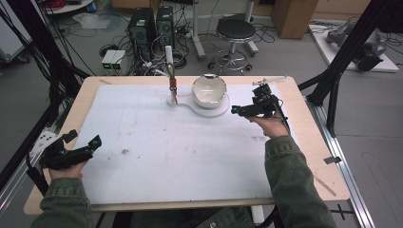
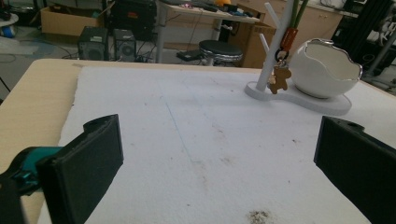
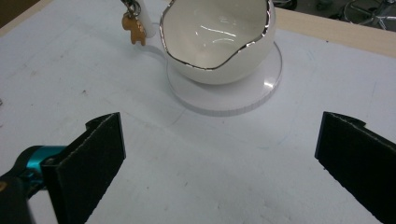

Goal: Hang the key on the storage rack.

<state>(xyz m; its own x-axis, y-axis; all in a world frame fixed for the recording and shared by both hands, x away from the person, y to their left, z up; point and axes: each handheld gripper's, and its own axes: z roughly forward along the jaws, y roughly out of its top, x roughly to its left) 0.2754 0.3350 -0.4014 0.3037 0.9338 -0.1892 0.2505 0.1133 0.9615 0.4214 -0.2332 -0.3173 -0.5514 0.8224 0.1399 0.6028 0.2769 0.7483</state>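
Landmark: the white egg-shaped bowl (image 1: 209, 90) with its jagged silver rim, sitting on the round end of a flat white stand (image 1: 212, 110) at the far middle of the mat (image 1: 142, 142). Just left of the bowl, on the same stand, a white branched post (image 1: 169, 61) rises, and a small brown bear charm (image 2: 279, 79) hangs from it by an orange tag and a metal ring, hanging just beside the post and close to the bowl's left side. Your right gripper (image 1: 252, 110) sits just right of the bowl, pointed at it, jaws spread wide with nothing between them; in the right gripper view the bowl (image 3: 219, 39) lies straight ahead and looks empty inside, with the charm (image 3: 133, 28) at the upper left. Your left gripper (image 1: 76, 152) is well apart from the bowl, near the mat's near left edge, jaws also wide apart and holding nothing. Judgement: the work is at its very start. Nothing is grasped, the charm is on its post, the bowl is empty. If the aim is the charm into the bowl, everything is left: reach past the bowl to the post, close on the charm, lift it off the branch, carry it over the rim, release. Writing: none legible on bowl, stand, tag or grippers; the mat carries only faint pencil lines and dirt smudges.
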